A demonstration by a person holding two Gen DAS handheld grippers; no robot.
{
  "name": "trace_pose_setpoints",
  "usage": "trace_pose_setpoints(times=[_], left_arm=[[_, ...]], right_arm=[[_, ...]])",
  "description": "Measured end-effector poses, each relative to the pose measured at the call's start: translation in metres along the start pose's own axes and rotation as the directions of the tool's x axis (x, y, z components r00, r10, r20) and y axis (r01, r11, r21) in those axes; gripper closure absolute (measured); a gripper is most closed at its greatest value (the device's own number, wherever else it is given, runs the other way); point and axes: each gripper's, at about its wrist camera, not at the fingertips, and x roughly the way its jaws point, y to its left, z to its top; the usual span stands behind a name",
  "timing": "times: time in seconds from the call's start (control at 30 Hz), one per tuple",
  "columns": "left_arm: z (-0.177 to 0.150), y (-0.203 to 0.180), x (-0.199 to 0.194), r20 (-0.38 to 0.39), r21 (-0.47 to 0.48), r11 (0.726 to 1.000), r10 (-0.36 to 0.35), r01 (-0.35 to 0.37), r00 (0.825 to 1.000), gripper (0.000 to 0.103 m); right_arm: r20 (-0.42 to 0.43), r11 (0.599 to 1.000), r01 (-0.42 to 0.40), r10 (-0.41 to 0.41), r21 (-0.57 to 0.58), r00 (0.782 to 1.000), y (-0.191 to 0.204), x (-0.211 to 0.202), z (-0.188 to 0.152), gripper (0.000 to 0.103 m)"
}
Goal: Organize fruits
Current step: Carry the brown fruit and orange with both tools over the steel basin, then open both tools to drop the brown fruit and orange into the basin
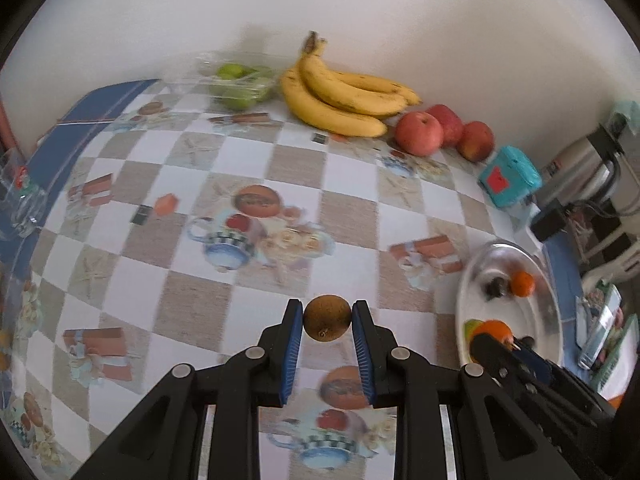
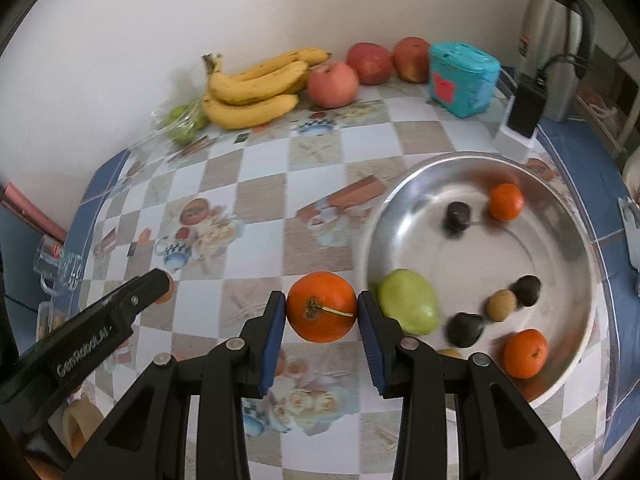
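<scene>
The left gripper (image 1: 327, 322) pinches a small brown kiwi (image 1: 327, 323) across its middle, held above the checked tablecloth (image 1: 248, 160) with the metal bowl (image 1: 472, 268) at about three o'clock; it looks light and soft-skinned, so I judge a gentle squeeze at the widest part suits it. The right gripper (image 2: 321, 307) is clamped on an orange (image 2: 321, 307) at its equator, just left of that bowl's rim; it seems firm, round, and liable to roll if released carelessly.

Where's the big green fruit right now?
In the right wrist view, the green fruit lies inside the metal bowl at its left rim, beside the orange the right gripper holds.
</scene>
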Motion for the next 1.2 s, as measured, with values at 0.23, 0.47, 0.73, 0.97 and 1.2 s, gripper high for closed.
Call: trace_pose_setpoints(times=[0.23, 0.47, 0.73, 0.97, 1.2], left_arm=[[-0.007, -0.038, 0.002, -0.011, 0.069, 0.996, -0.064, 0.065, 0.998, 0.076], [-0.016, -0.067, 0.004, -0.032, 0.119, 0.985, -0.122, 0.125, 0.992, 0.076], [-0.03, -0.102, 0.012, -0.06, 0.191, 0.965, -0.17, 0.178, 0.984, 0.076], [-0.037, -0.121, 0.024, -0.077, 0.246, 0.95, -0.181, 0.195, 0.98, 0.076], [-0.046, -0.131, 0.04, -0.116, 0.266, 0.941, -0.186, 0.211, 0.976, 0.076]], right_arm=[[0.003, 0.997, 0.037, -0.038, 0.065, 0.999, -0.033, -0.004, 0.003, 0.065], [0.009, 0.987, 0.067, -0.069, 0.149, 0.998, -0.071, -0.01, 0.006, 0.065], [0.019, 0.973, 0.076, -0.082, 0.217, 0.996, -0.102, -0.017, 0.006, 0.064], [0.035, 0.967, 0.064, -0.075, 0.248, 0.997, -0.117, -0.02, 0.006, 0.064], [0.027, 0.97, 0.056, -0.064, 0.238, 0.998, -0.119, -0.01, 0.005, 0.064]])
